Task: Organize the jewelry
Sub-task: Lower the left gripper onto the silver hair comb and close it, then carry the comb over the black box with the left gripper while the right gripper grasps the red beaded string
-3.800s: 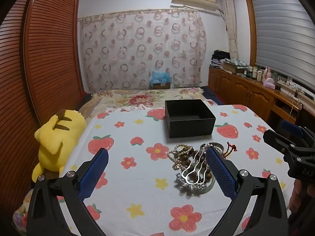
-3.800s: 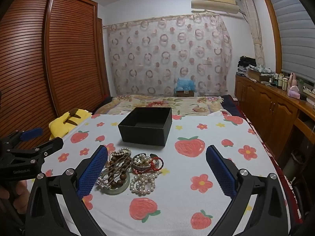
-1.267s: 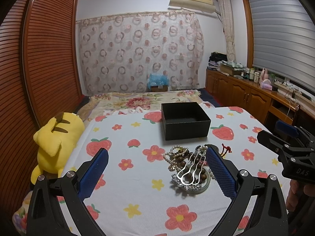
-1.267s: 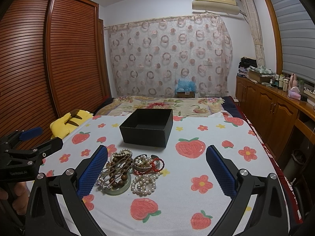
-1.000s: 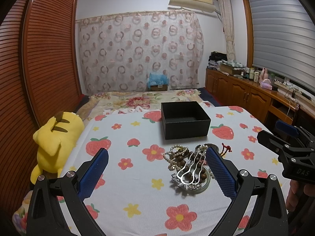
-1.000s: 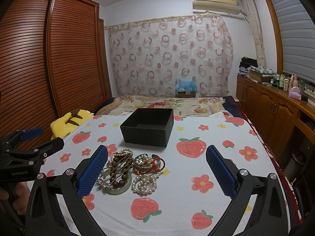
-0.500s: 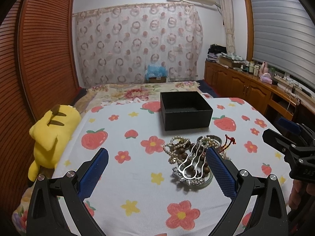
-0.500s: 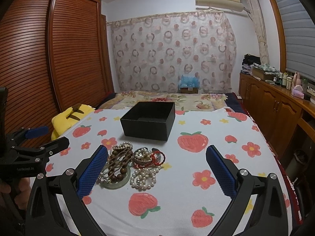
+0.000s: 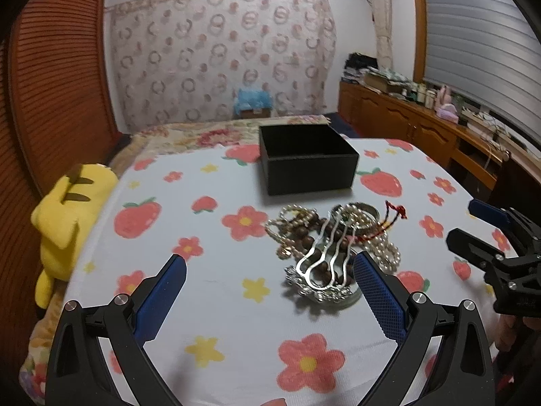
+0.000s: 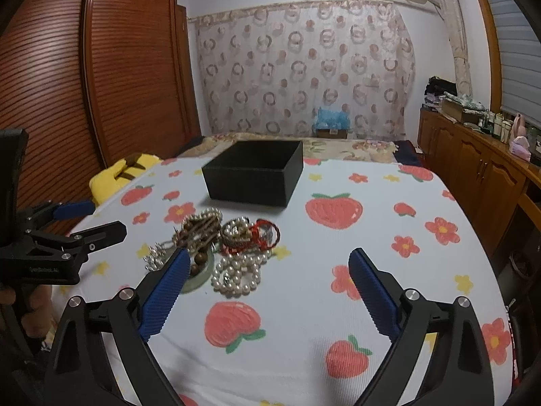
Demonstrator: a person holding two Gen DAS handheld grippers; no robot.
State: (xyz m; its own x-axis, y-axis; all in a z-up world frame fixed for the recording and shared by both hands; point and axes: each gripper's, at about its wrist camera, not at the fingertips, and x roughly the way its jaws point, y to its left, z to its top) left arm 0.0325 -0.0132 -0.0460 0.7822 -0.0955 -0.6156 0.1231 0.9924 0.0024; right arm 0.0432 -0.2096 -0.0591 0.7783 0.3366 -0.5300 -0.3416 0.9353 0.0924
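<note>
The jewelry lies in one tangled heap [image 9: 333, 247] on the strawberry-print bed cover [image 9: 216, 304], just in front of the open black box [image 9: 306, 159], which looks empty from here, so none of the sorting appears done yet. On top of the heap rests a silver hair comb [image 9: 321, 265], its long axis running roughly toward the box, prongs at the box end and the ornate crown at the near end. Under and beside it sit a string of brown wooden beads [image 10: 199, 233], a pale green bangle [image 10: 199, 282], a red cord bracelet [image 10: 267, 233] and a coil of white pearls [image 10: 240, 272]; how far these strands are looped through each other is hard to tell, since the picture is soft there.

The left tool [image 9: 268, 282] hovers low over the cover with its blue pads spread wide and nothing between them. The heap lies ahead and to its right, the comb's crown just beside the right pad. The right tool [image 10: 268, 282] is likewise spread and empty; from it the heap lies ahead and to the left, the bangle and wooden beads just past its left pad, the pearls nearest the gap. Each tool shows at the edge of the other's view, flanking the heap.

Both are about equally near. The pearls look the easier first pick for the right tool, the comb for the left.

A yellow plush toy [image 9: 64, 209] lies at the bed's left edge, well apart.
</note>
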